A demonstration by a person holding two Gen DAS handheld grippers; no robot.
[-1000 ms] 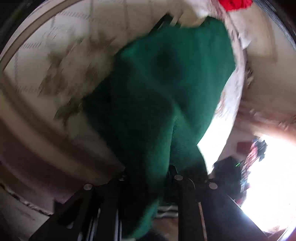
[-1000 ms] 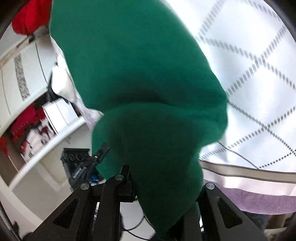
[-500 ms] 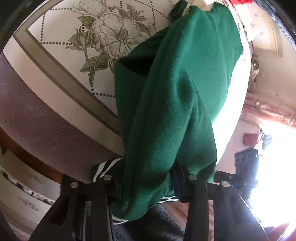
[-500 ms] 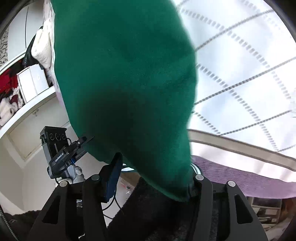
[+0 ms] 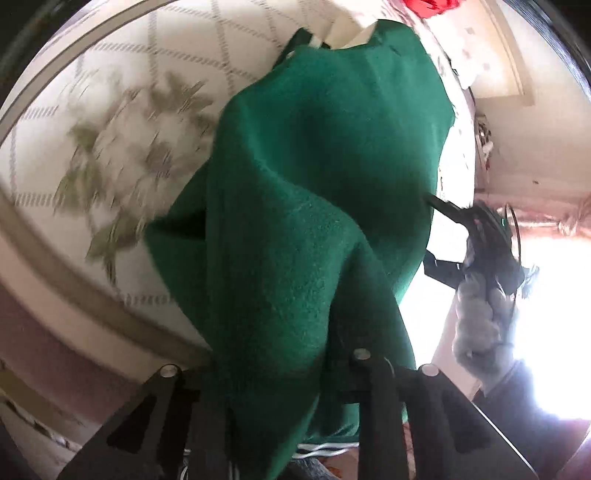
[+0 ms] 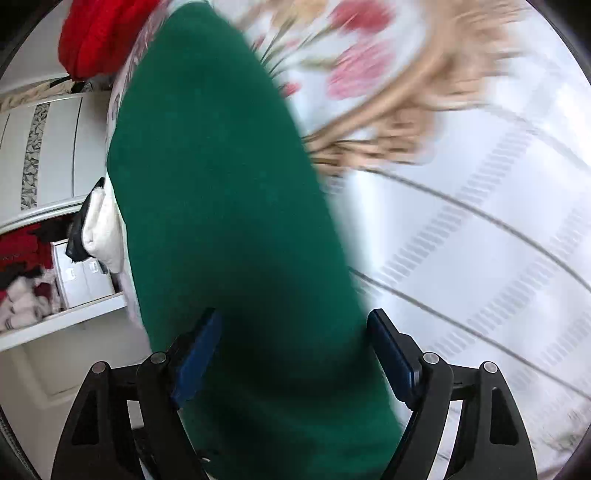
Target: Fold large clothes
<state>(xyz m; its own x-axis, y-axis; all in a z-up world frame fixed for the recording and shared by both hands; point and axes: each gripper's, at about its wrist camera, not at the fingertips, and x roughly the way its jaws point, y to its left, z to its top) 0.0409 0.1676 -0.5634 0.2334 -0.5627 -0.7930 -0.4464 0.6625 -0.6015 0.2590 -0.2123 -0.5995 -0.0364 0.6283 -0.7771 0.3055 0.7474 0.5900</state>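
A large dark green fleece garment (image 5: 314, 192) fills the middle of the left wrist view and lies over a floral bedspread (image 5: 122, 140). My left gripper (image 5: 280, 369) is shut on a bunched fold of it, which hangs down between the fingers. In the right wrist view the same green garment (image 6: 221, 206) runs from between my right gripper's (image 6: 295, 343) fingers up across the bed. The right jaws stand wide apart, blue pads (image 6: 391, 354) showing on either side of the cloth.
The bedspread (image 6: 461, 221) has a diamond pattern with flowers. A red garment (image 6: 96, 33) lies at the far end. White wardrobe shelves (image 6: 55, 258) with clothes stand left. My other gripper (image 5: 476, 236) shows at the right against a bright window.
My right gripper's jaws have opened around the green garment. Both grippers have swung forward over the bed. My left gripper still holds its fold.
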